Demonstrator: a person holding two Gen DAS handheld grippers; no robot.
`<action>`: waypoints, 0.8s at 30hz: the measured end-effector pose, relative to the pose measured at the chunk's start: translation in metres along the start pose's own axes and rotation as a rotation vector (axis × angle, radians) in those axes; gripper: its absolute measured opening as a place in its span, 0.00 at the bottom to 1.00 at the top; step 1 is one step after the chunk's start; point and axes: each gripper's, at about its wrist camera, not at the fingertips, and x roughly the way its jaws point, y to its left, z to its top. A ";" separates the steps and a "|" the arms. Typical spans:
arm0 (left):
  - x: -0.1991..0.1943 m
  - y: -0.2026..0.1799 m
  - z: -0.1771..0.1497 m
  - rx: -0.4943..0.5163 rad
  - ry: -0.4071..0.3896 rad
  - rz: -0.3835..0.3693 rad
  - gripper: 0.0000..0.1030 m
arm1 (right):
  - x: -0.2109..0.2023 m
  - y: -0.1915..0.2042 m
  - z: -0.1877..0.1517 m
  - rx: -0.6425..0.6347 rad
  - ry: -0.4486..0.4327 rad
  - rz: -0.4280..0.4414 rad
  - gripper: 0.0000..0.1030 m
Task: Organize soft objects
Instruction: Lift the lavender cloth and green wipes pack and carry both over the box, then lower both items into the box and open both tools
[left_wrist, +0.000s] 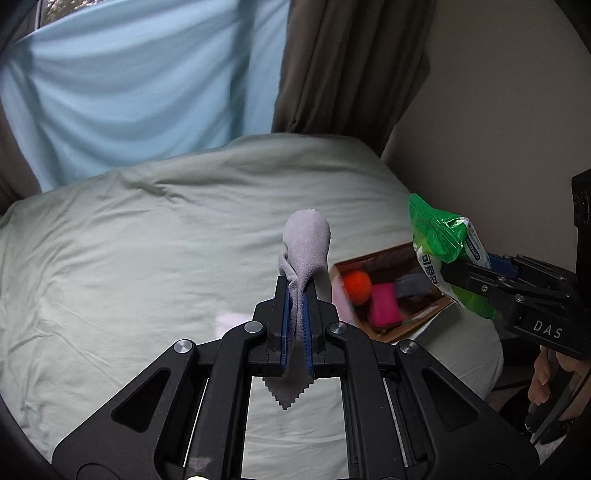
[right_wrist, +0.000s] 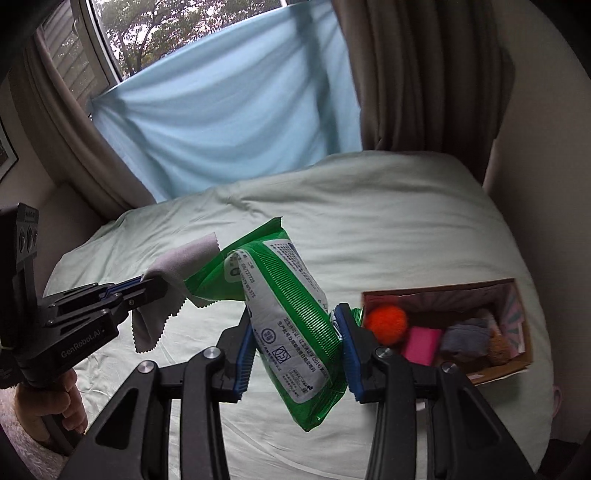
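My left gripper (left_wrist: 295, 286) is shut on a grey cloth (left_wrist: 306, 243) and holds it up above the bed; it also shows in the right wrist view (right_wrist: 162, 286) with the cloth (right_wrist: 177, 269) hanging from it. My right gripper (right_wrist: 295, 325) is shut on a green and white wipes pack (right_wrist: 291, 325), held in the air left of a cardboard box (right_wrist: 517, 369). In the left wrist view the pack (left_wrist: 443, 243) hangs above the box (left_wrist: 402, 332), held by the right gripper (left_wrist: 454, 273). The box holds an orange ball (right_wrist: 386, 323), a pink sponge (right_wrist: 421, 343) and a grey cloth roll (right_wrist: 465, 336).
A pale green duvet (left_wrist: 147, 258) covers the bed. A light blue sheet (right_wrist: 229, 118) and brown curtains (right_wrist: 424, 74) hang behind it. A small brown plush (right_wrist: 500, 349) lies in the box. The wall (left_wrist: 498, 129) runs close along the right.
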 end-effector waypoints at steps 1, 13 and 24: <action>0.000 -0.012 0.001 0.001 -0.006 0.002 0.05 | -0.007 -0.012 0.001 0.000 -0.003 0.000 0.37; 0.066 -0.147 0.001 -0.084 0.037 0.003 0.05 | -0.030 -0.167 0.014 0.019 0.057 -0.042 0.37; 0.196 -0.204 -0.013 -0.116 0.246 0.021 0.05 | 0.067 -0.268 0.005 0.011 0.239 -0.045 0.37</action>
